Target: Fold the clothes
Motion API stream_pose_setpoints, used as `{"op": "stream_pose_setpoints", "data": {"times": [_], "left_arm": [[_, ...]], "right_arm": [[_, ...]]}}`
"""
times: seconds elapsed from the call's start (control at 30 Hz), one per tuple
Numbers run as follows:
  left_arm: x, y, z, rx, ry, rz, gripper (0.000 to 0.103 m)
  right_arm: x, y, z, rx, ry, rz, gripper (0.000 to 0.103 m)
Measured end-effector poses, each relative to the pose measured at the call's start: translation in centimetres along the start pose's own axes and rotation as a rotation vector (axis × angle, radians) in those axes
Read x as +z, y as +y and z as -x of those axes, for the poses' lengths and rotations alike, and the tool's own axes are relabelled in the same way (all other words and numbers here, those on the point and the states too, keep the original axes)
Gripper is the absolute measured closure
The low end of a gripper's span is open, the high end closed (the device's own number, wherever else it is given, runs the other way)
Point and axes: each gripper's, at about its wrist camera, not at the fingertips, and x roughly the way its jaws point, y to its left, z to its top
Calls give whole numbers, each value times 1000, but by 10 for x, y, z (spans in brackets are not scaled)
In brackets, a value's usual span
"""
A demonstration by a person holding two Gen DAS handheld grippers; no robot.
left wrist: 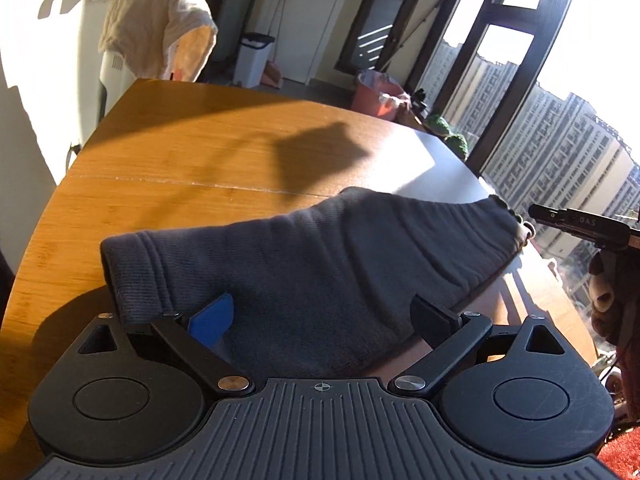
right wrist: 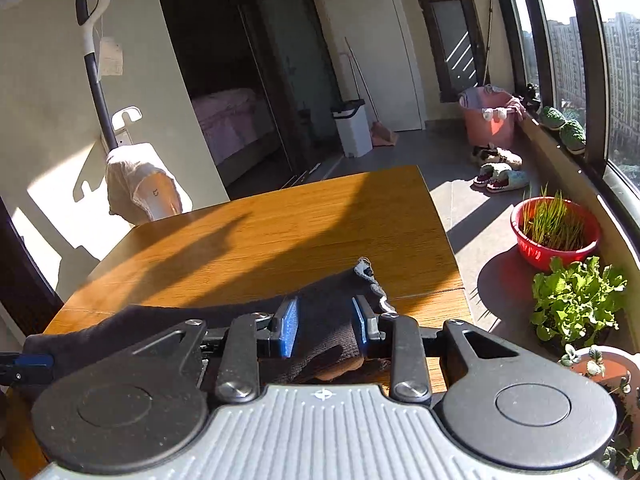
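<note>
A dark grey knitted garment [left wrist: 320, 264] lies stretched across the near part of the wooden table [left wrist: 180, 152]. Its ribbed cuff [left wrist: 132, 280] is at the left, and its right end is raised off the wood. My left gripper [left wrist: 320, 320] stands open wide over the garment's near edge, with cloth between its fingers and the cuff draped by the blue pad [left wrist: 212, 320]. My right gripper [right wrist: 324, 320] is shut on the garment [right wrist: 324, 304], which fills the gap between its blue pads. The patterned tip [right wrist: 370, 276] pokes out beyond them. In the left wrist view the right gripper [left wrist: 568, 220] shows at the garment's right end.
A cream cloth [left wrist: 156, 24] hangs over a white appliance behind the table's far left corner. Right of the table stand a red pot of grass [right wrist: 554, 236] and a leafy plant [right wrist: 576, 300] by the window. Slippers [right wrist: 500, 180] lie on the floor.
</note>
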Motion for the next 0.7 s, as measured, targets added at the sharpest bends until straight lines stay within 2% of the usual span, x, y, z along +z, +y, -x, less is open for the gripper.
{"op": "stream_pose_setpoints", "data": {"times": [0.13,0.27,0.37,0.5,0.6,0.7], "left_arm": [[25,10,-34,74,-65,-42,3],[47,8,-68,159,-87,-135,2],[60,10,-81,159,-89,-132,1],[61,11,-80,159,-107,-109,0],[50,3,-67,211,-119,-100,0],[36,-6,-46,172,-150,-69,0]], "right_arm": [[-16,20,-15,-52,3,36,70],[-21,33,-17,-74,-5,69,51],[-25,43,-21,-129,-22,145,49],[-19,32,-25,-125,-24,95,45],[-18,20,-25,-111,-21,32,45],[-18,16,-25,-107,-17,15,43]]}}
